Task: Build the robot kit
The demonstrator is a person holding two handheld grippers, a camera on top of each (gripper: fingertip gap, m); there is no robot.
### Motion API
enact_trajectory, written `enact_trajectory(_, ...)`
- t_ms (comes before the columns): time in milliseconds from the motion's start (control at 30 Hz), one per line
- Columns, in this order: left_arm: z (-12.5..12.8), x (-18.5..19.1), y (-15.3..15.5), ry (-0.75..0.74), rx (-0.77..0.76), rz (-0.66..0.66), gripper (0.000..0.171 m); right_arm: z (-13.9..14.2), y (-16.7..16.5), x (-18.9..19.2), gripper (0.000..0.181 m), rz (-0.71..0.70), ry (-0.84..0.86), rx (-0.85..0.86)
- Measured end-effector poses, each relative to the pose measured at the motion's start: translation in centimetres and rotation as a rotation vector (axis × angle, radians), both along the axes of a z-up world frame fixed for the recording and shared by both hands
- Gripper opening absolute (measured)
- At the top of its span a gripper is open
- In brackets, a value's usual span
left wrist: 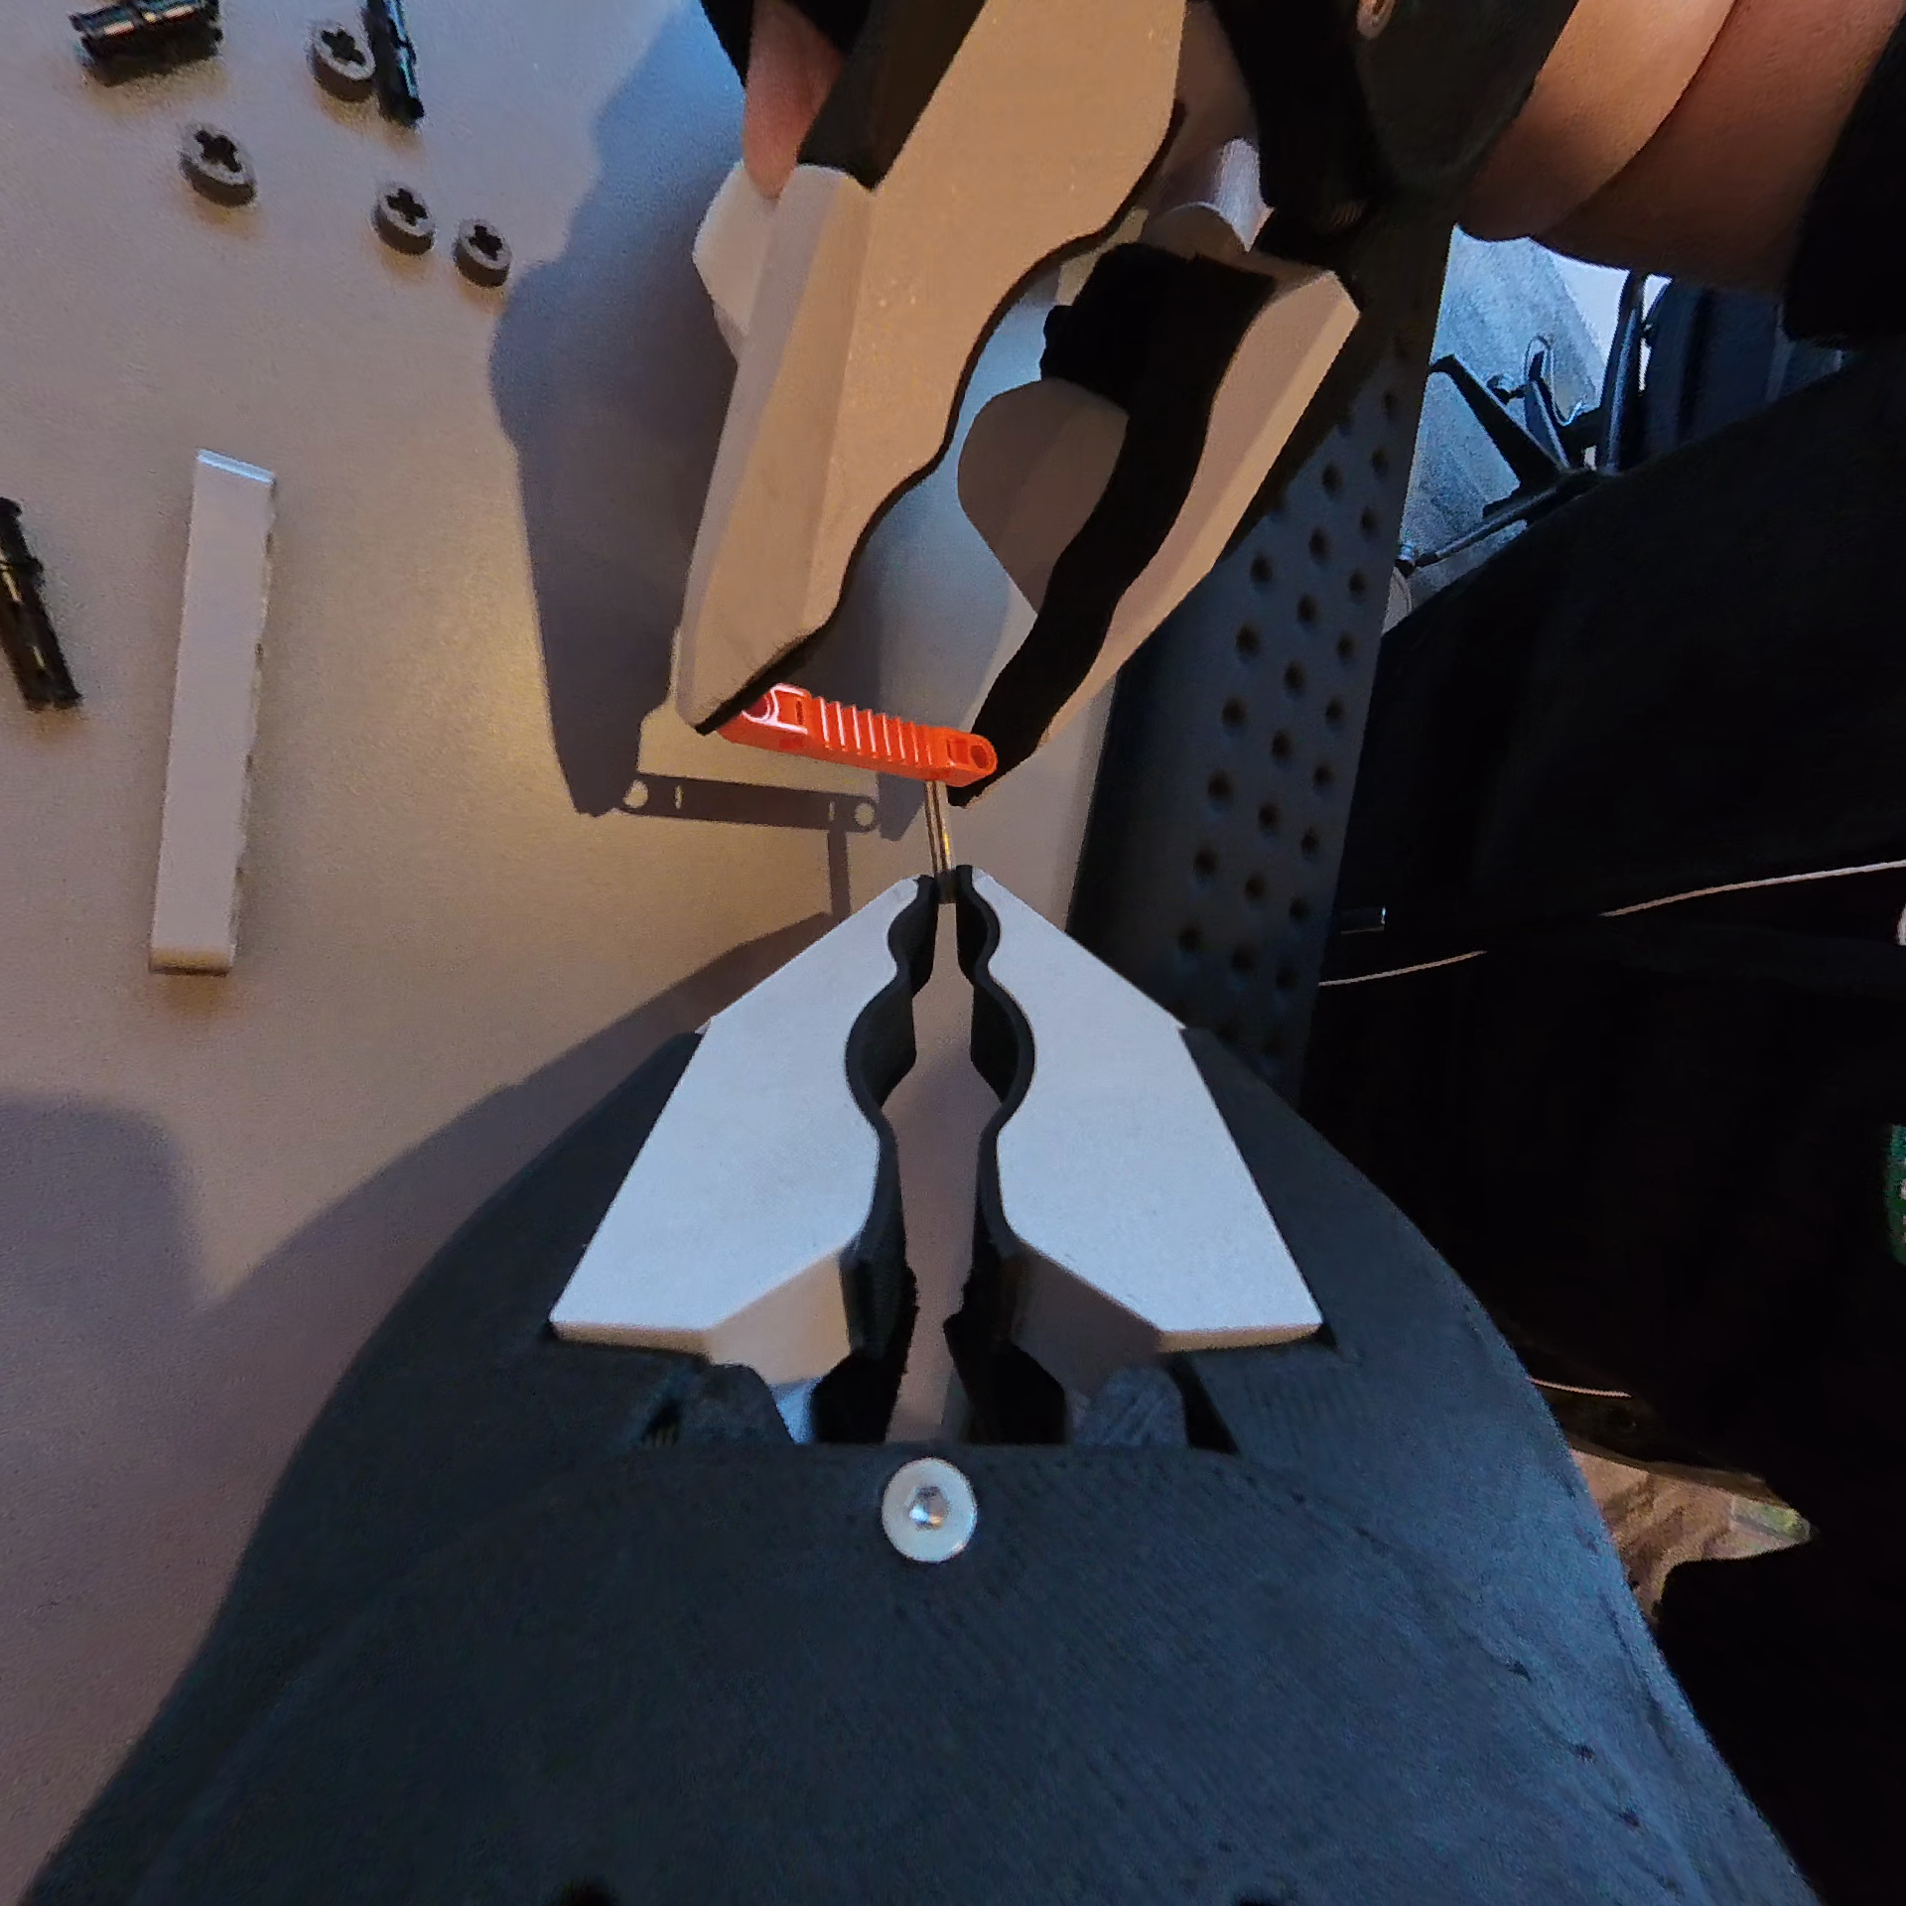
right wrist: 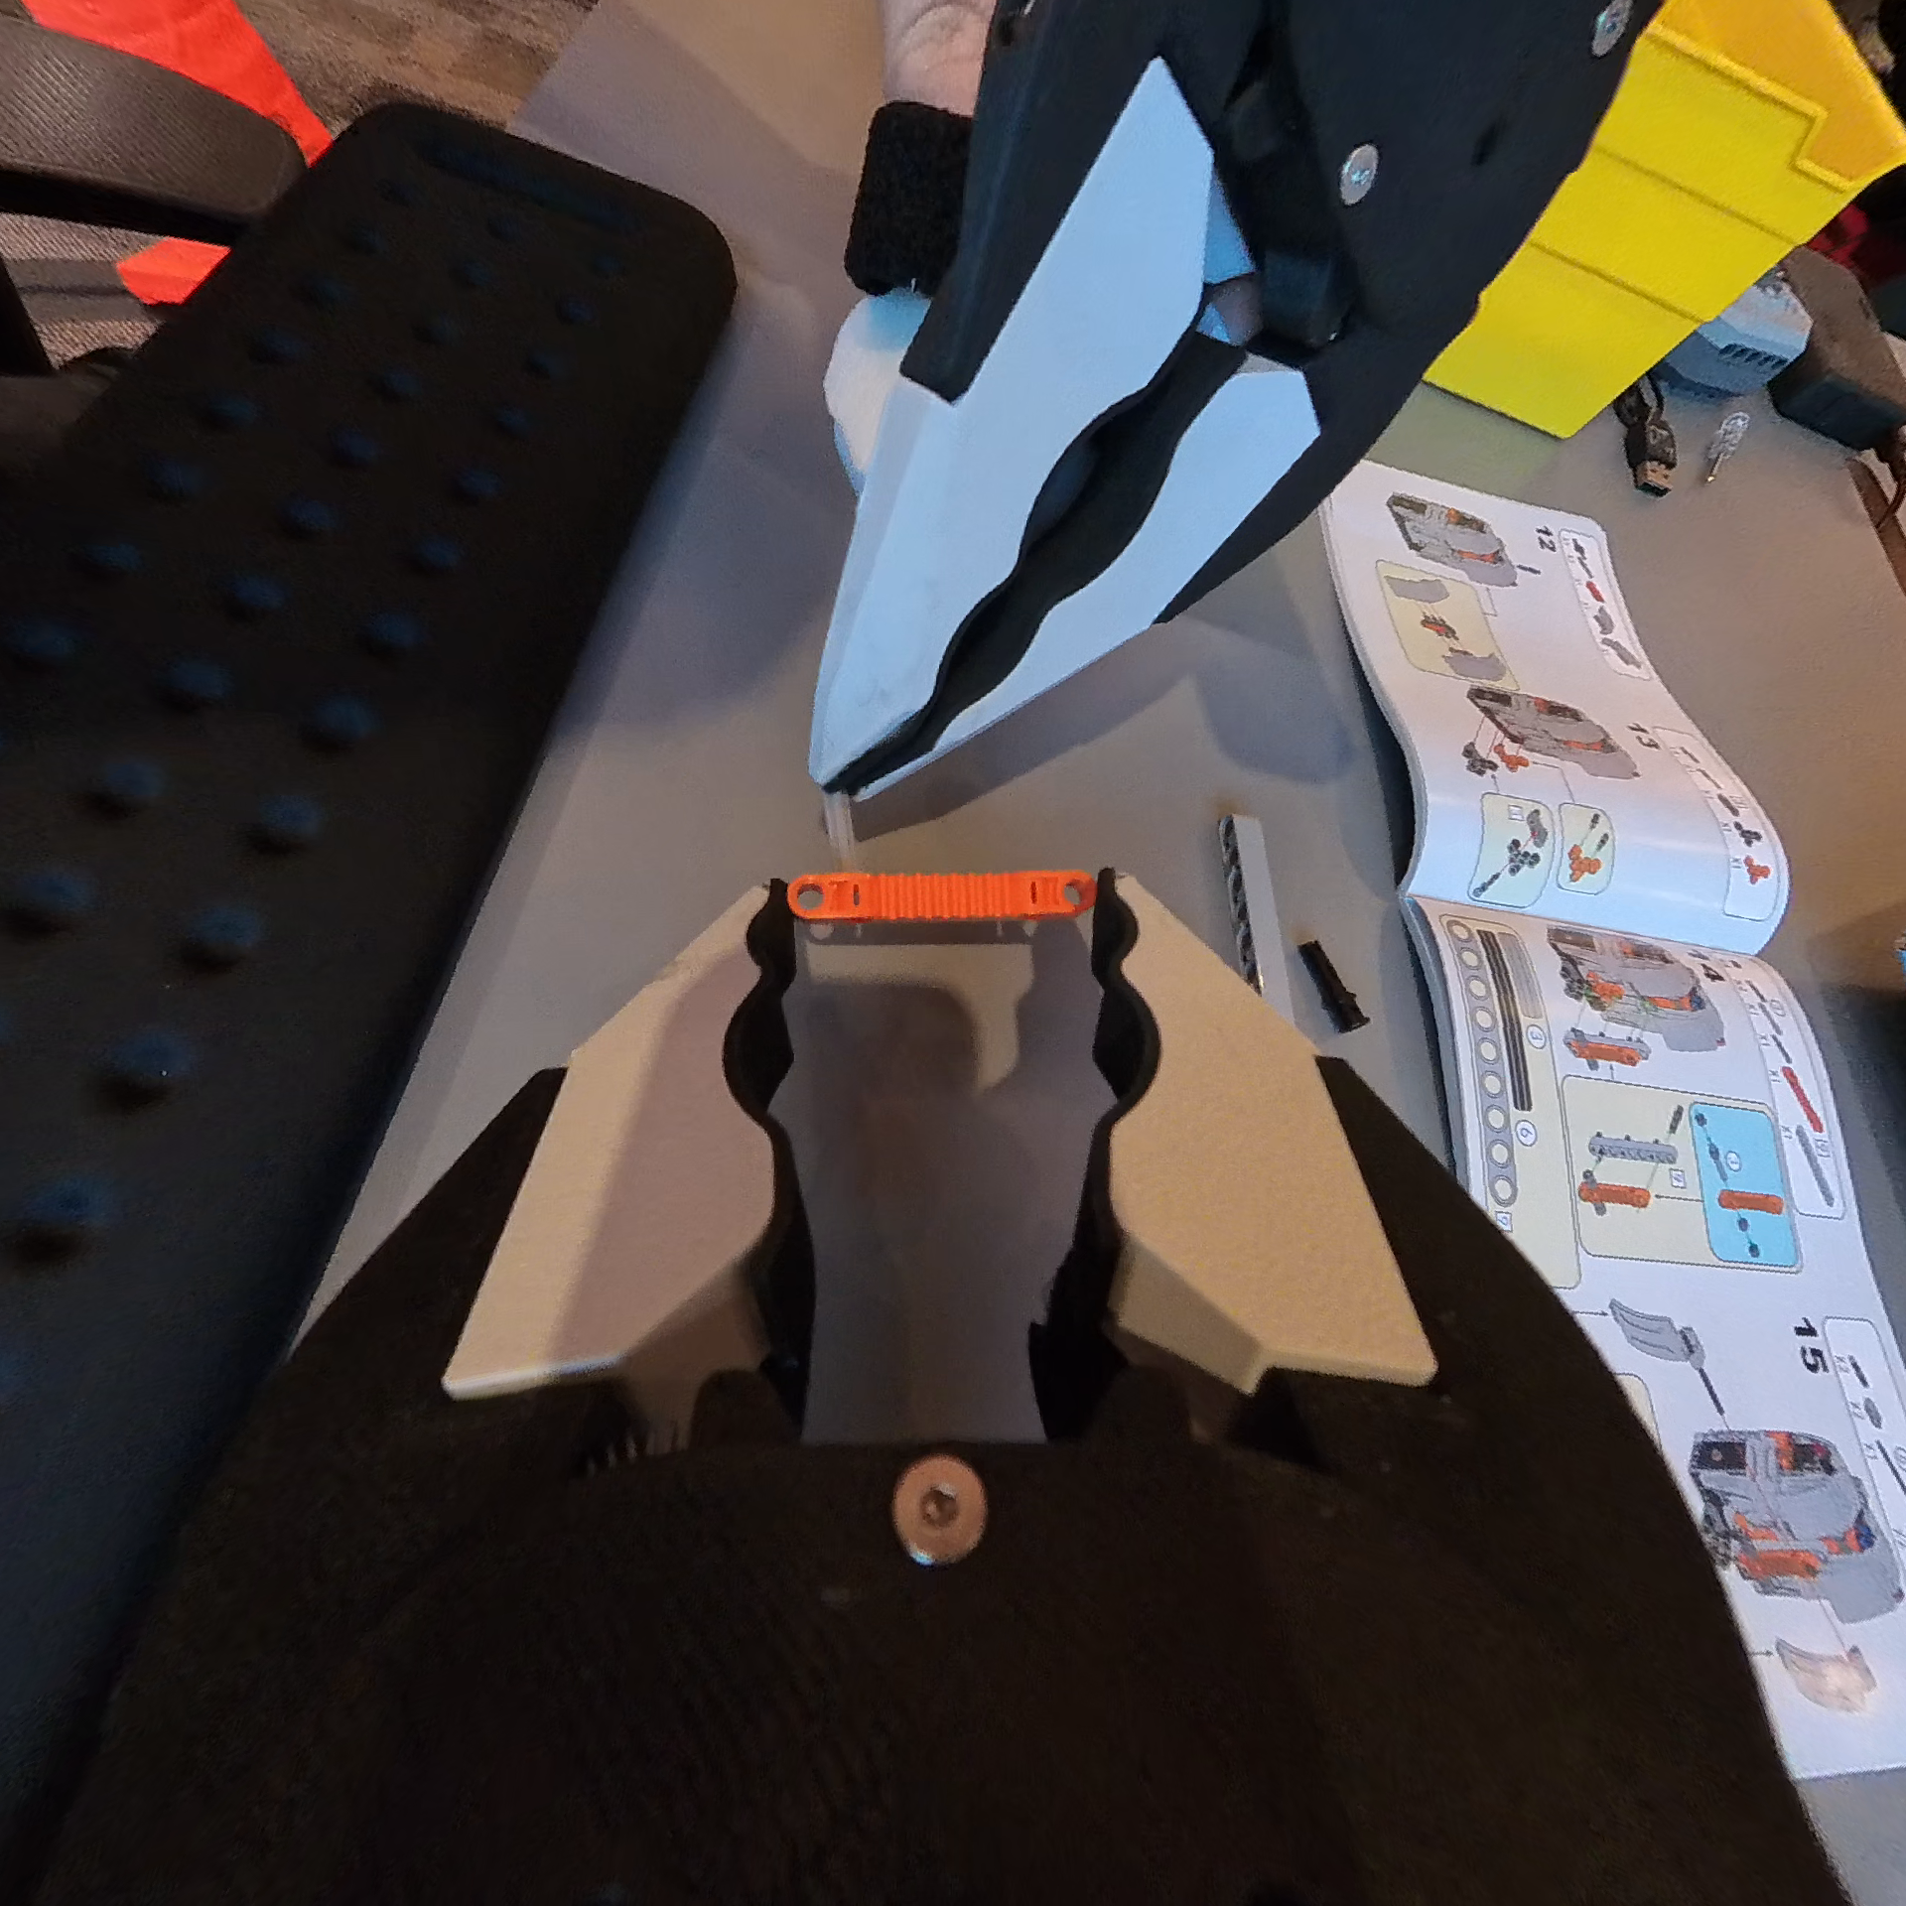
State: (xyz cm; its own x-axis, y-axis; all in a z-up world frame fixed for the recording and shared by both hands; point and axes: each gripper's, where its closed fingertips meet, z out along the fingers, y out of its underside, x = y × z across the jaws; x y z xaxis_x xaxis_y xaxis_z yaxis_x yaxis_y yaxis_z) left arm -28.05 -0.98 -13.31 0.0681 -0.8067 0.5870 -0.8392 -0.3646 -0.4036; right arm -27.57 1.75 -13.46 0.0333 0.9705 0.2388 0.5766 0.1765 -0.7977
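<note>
My right gripper (right wrist: 939, 892) is shut on an orange ribbed bar (right wrist: 939, 893), gripping it end to end between its fingertips, just above the grey table (right wrist: 1031, 722). My left gripper (left wrist: 941, 882) is shut on a thin grey rod (left wrist: 937, 825). The rod's far end meets one end hole of the orange bar (left wrist: 856, 737). In the left wrist view the right gripper (left wrist: 846, 758) comes down from above. In the right wrist view the left gripper (right wrist: 841, 789) comes from the top, its tips pinching the rod (right wrist: 841, 825) at the bar's left end.
A white beam (left wrist: 211, 712), black round cross-hole pieces (left wrist: 217, 165) and black pins (left wrist: 31, 609) lie to the left. A black perforated pad (right wrist: 309, 619) lies beside the grippers. An open instruction booklet (right wrist: 1609, 980), a grey beam (right wrist: 1248, 897), a black pin (right wrist: 1331, 985) and a yellow bin (right wrist: 1671, 206) are on the right. My left and right fingertips are right by each other.
</note>
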Motion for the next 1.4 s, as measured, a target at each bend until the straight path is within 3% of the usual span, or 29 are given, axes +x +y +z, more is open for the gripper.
enact_trajectory(333,-0.6,0.1,-0.2,0.006,-0.021,-0.007,0.000,-0.8,-0.3,0.0,0.057,0.018,-0.045,0.016)
enact_trajectory(533,-1.0,0.0,-0.8,0.016,0.046,-0.078,0.000,-1.7,-0.8,-0.1,0.057,0.017,-0.060,-0.105)
enact_trajectory(867,-2.2,-0.1,-1.2,0.018,-0.017,-0.102,0.000,-2.3,-1.3,-0.3,0.057,0.056,-0.062,-0.126)
enact_trajectory(1133,-2.7,0.6,-2.2,-0.066,-0.073,-0.080,0.000,-2.4,-1.3,-0.2,0.057,0.058,-0.069,-0.154)
enact_trajectory(1400,-2.8,0.1,-1.5,-0.011,0.009,-0.094,0.000,-2.8,-1.7,0.2,0.057,0.069,-0.093,-0.243)
